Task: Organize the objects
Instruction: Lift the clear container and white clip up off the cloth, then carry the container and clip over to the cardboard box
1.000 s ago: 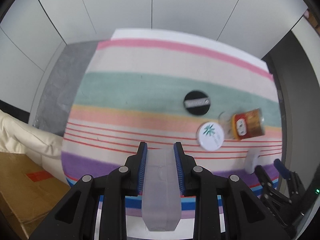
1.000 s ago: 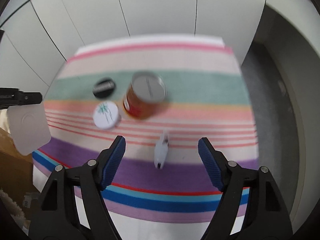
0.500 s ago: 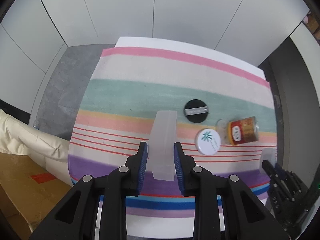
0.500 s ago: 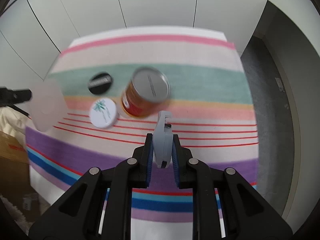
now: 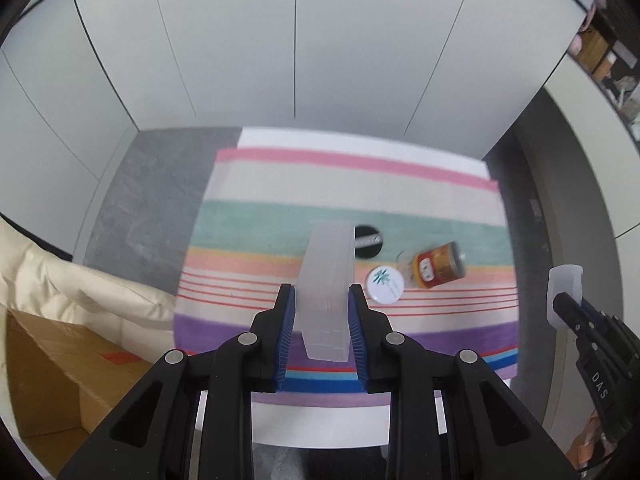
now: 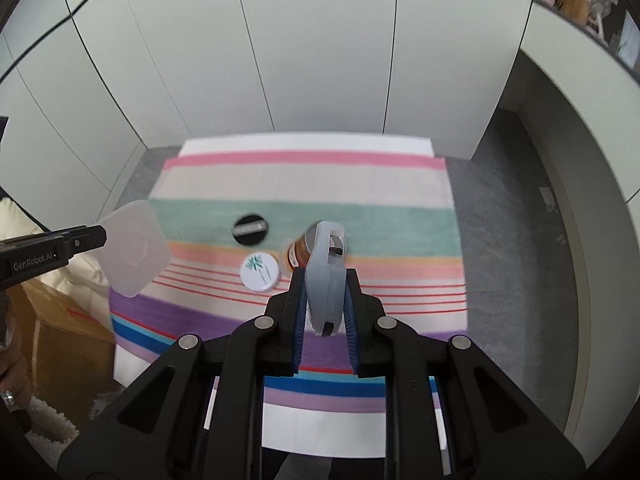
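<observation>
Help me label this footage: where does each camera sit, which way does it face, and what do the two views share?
Left wrist: sits on the left hand-held gripper, looking steeply down past its frosted plastic box at the striped cloth; the right hand-held gripper shows at right.
Right wrist: sits on the right hand-held gripper, looking down past its pale blue-grey dispenser; the left gripper and part of a hand show at left.
Shared: cloth, black lid, white lid, red can.

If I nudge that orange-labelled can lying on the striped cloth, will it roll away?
Probably. The orange can lies on its side on the striped cloth, so a sideways push would likely roll it. The white round lid sits close beside it and might stop it. The cloth may slow it slightly.
</observation>
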Action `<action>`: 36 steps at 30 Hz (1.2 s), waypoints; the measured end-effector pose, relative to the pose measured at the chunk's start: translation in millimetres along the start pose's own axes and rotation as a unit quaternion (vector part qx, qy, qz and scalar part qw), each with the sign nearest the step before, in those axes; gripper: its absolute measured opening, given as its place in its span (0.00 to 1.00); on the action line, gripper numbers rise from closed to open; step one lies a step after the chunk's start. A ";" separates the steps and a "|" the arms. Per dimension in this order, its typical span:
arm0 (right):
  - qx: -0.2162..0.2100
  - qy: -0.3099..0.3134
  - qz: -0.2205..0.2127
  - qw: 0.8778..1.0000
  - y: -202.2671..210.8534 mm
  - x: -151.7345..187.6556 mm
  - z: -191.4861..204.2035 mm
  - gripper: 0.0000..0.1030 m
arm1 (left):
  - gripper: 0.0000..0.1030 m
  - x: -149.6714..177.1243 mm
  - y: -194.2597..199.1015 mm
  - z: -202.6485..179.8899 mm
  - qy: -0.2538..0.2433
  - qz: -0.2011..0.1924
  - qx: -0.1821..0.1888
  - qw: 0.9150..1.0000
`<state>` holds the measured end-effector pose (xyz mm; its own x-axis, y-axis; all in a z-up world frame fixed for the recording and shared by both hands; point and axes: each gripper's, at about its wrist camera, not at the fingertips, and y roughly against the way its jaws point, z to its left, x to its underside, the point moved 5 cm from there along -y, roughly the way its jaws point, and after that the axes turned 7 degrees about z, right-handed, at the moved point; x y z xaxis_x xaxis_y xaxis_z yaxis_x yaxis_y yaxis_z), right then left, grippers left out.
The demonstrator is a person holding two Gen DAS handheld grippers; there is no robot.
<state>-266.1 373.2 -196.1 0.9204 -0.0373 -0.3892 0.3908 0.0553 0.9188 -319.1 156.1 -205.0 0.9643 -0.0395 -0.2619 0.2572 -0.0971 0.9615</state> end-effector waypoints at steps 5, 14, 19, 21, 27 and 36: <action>0.004 0.002 -0.031 1.000 64.9 -13.6 5.2 0.17 | 0.26 -2.0 63.4 -1.7 -0.012 -0.037 0.004 0.999; 0.006 0.013 -0.098 0.995 177.5 -22.7 19.5 0.17 | 0.26 12.8 149.9 -2.2 -0.020 -0.088 0.002 0.996; 0.010 0.015 -0.110 0.994 206.5 -19.2 22.1 0.17 | 0.26 23.2 171.0 0.8 -0.021 -0.098 -0.018 0.995; 0.007 0.015 -0.113 0.993 211.1 -14.9 22.9 0.17 | 0.26 27.2 178.9 2.4 -0.021 -0.102 -0.021 0.994; 0.008 0.014 -0.117 0.993 221.0 -1.8 18.1 0.17 | 0.26 43.6 197.4 2.4 -0.026 -0.118 -0.039 0.992; 0.019 0.001 -0.109 0.994 222.8 29.6 2.0 0.17 | 0.26 79.3 209.1 4.5 -0.035 -0.119 -0.021 0.992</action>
<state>-151.8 382.4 -2.8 0.8141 -0.0425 -0.5791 0.5799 0.0090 0.8146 -189.1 128.1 -25.1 0.8691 -0.0900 -0.4863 0.4816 -0.0701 0.8736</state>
